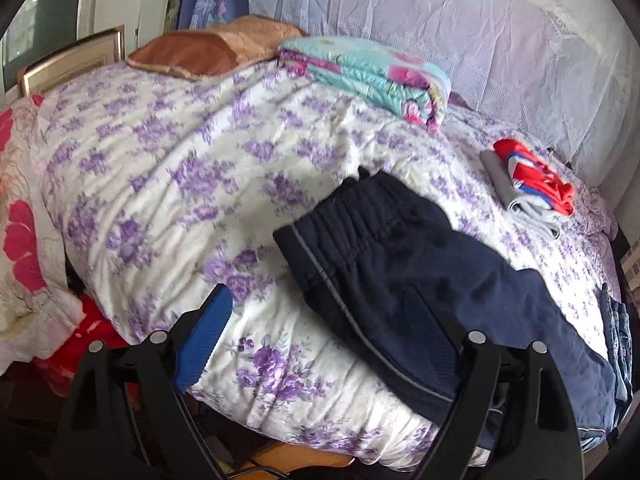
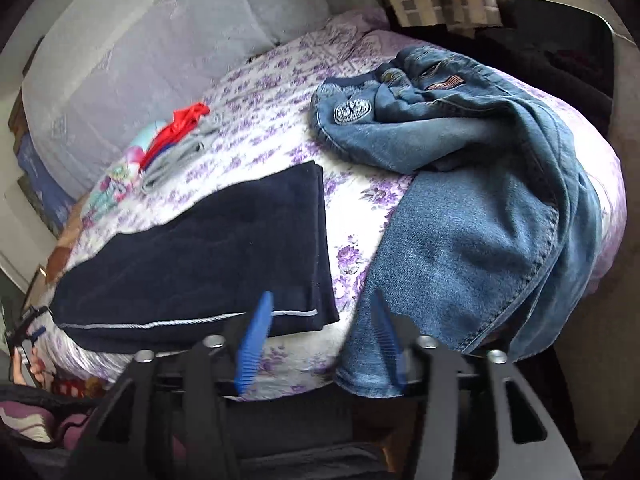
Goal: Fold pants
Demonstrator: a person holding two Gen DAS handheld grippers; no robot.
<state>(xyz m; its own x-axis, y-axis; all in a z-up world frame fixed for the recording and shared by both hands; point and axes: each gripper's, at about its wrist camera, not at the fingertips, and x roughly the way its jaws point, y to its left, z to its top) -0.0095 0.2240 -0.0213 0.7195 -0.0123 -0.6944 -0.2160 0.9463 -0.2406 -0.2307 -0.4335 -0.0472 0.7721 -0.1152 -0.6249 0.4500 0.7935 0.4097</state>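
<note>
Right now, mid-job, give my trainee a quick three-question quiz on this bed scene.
1. True or false: the navy pants lie folded flat on the floral bedspread.
2. Which garment is still crumpled? A) jeans B) navy pants C) red top
3. Fill in: the right gripper is ____, holding nothing.

Key: 1 true; 2 A; 3 open.

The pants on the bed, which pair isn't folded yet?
The blue jeans, lying crumpled and hanging over the bed's edge. The navy track pants beside them already lie flat in a neat rectangle.
</note>
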